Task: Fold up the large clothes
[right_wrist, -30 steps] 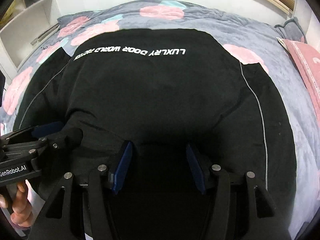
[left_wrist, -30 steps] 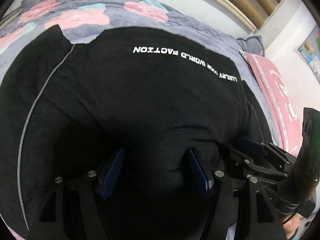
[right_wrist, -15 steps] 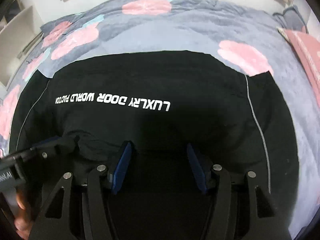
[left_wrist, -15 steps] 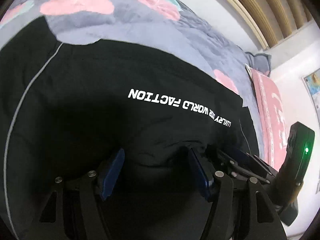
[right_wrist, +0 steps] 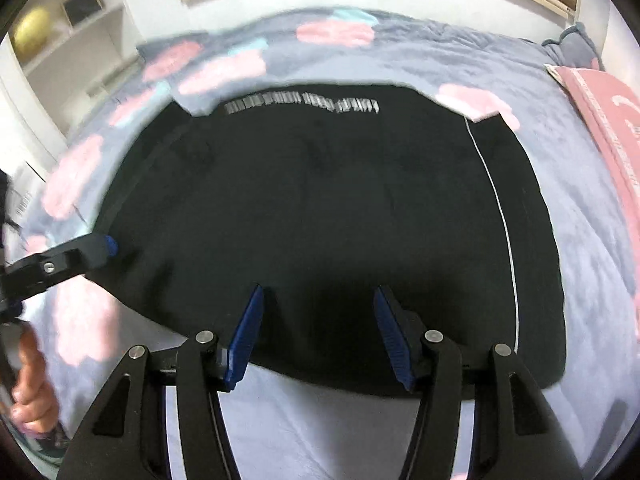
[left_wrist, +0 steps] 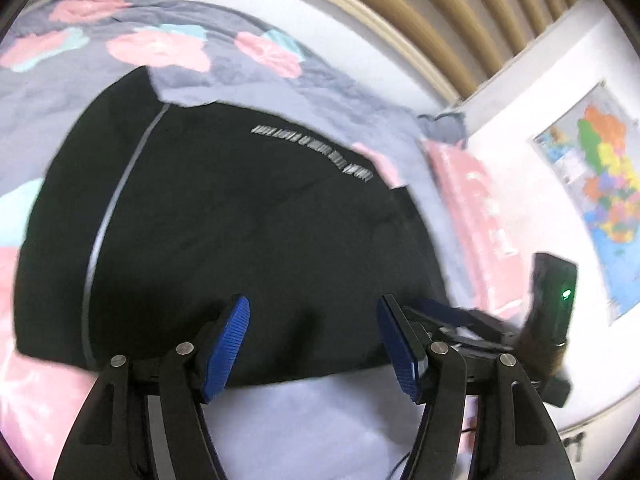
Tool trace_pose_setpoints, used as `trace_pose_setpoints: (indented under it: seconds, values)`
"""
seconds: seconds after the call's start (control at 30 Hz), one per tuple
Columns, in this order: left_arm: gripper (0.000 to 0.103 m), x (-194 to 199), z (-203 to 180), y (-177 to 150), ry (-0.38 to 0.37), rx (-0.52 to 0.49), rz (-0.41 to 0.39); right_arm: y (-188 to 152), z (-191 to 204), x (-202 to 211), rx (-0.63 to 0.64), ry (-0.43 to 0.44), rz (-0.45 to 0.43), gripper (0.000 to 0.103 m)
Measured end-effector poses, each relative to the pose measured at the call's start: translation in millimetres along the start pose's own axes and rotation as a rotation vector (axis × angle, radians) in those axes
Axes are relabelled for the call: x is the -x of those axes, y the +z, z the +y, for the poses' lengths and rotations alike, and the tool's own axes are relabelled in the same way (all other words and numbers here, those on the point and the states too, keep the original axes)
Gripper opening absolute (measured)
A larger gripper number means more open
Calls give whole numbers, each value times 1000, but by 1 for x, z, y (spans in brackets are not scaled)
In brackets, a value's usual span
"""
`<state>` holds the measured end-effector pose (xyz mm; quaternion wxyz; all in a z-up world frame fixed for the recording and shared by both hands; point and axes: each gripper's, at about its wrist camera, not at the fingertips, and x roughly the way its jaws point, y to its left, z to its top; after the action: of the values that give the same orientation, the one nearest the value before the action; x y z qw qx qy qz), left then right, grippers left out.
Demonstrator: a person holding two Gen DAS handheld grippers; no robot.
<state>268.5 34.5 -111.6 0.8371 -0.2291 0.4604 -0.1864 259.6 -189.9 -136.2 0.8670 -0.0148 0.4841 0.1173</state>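
Garment: black top [left_wrist: 248, 216] lay spread flat on the bed, near hem edge facing both cams; white lettering strip [right_wrist: 302, 104] near its far edge, blurred, unreadable.
Piping: thin pale line [left_wrist: 104, 216] ran down the garment's left side in left-wrist view; a matching line [right_wrist: 500, 216] down the right side in right-wrist view.
Left gripper: [left_wrist: 314, 342] stood open, blue pads wide apart w/ nothing between them, tips over the garment's near hem; contact w/ cloth couldn't be told.
Right gripper: [right_wrist: 318, 334] also open, empty, pads apart above the near hem, approx. mid-width.
Cross-view: left gripper's tip [right_wrist: 96, 248] showed at the left of right-wrist view, over the garment's left edge; right gripper body w/ green LED [left_wrist: 554, 300] showed at right of left-wrist view.
Bed: gray blanket w/ pink & teal blotches [right_wrist: 400, 52] under the garment.
Bkgd: pink cloth [left_wrist: 476, 208] at the bed's right side; colored map [left_wrist: 600, 184] on the wall; wooden slats [left_wrist: 440, 8] above the bed.
Hand: fingers [right_wrist: 30, 392] on the left gripper's handle.
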Motion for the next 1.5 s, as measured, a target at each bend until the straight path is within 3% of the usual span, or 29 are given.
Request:
trace_pose_setpoints:
  seconds: [0.13, 0.2, 0.37, 0.57, 0.8, 0.97, 1.07, 1.17, 1.23, 1.37, 1.5]
  values:
    - [67, -52, 49, -11, 10, 117, 128, 0, -4, -42, -35, -19, 86, 66]
    - [67, -69, 66, -17, -14, 151, 116, -8, -2, -47, -28, -30, 76, 68]
    - [68, -63, 47, -23, 80, 63, 85, -17, -2, -44, -40, -46, 16, 70]
    - [67, -56, 40, -33, 79, -24, 50, -27, -7, -42, -49, -70, -29, 77]
    - [68, -12, 13, -54, 191, -124, -11, -49, -24, -25, -122, -39, 4, 85]
    - [68, 35, 39, -58, 163, -27, -73, -86, -40, -13, -149, -21, 66, 86]
    - [68, 56, 65, -72, 159, 39, -107, -116, -59, -10, -229, 32, 77, 86]
    - [68, 76, 90, -92, 150, 76, -120, -147, -85, 2, -310, 99, 31, 86]
    - [68, 87, 94, -99, 166, 31, -119, -160, -102, 17, -345, 111, -17, 86]
    - [69, 106, 94, -97, 219, -101, -146, -160, -137, 57, -341, 34, -131, 86]
    - [74, 126, 105, -68, 218, -64, -204, -140, -170, 84, -375, 48, -197, 86]
